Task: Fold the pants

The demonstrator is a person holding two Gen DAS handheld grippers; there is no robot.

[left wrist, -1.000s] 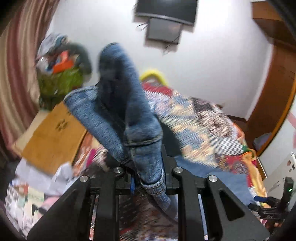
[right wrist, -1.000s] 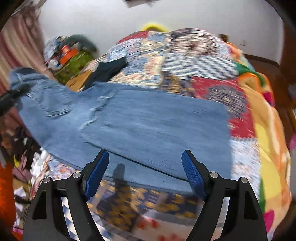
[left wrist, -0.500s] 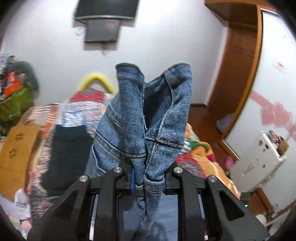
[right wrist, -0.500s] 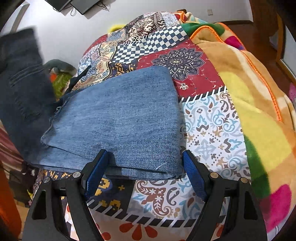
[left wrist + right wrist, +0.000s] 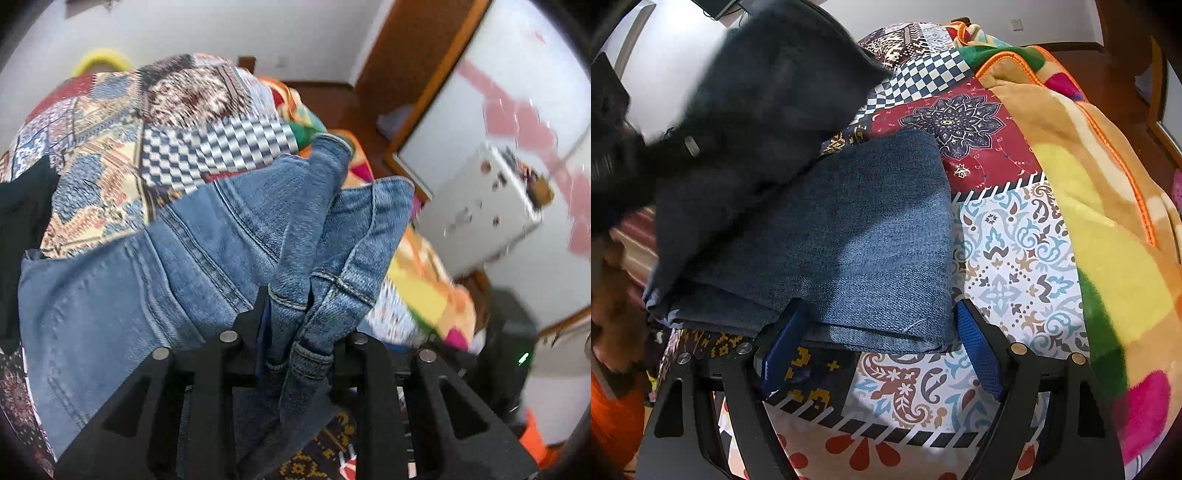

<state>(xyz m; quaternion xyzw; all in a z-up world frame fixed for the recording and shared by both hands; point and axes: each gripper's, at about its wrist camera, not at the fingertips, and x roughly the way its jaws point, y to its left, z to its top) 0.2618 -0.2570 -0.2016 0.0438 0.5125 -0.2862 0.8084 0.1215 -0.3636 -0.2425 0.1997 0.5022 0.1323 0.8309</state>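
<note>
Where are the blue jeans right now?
The jeans are pinched in the left tongs, their legs folded on the patchwork quilt before the open right tongs.

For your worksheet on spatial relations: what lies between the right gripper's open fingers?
In the right wrist view, the folded jeans' near edge, on the patchwork bedspread, lies between the right gripper's fingers.
</note>
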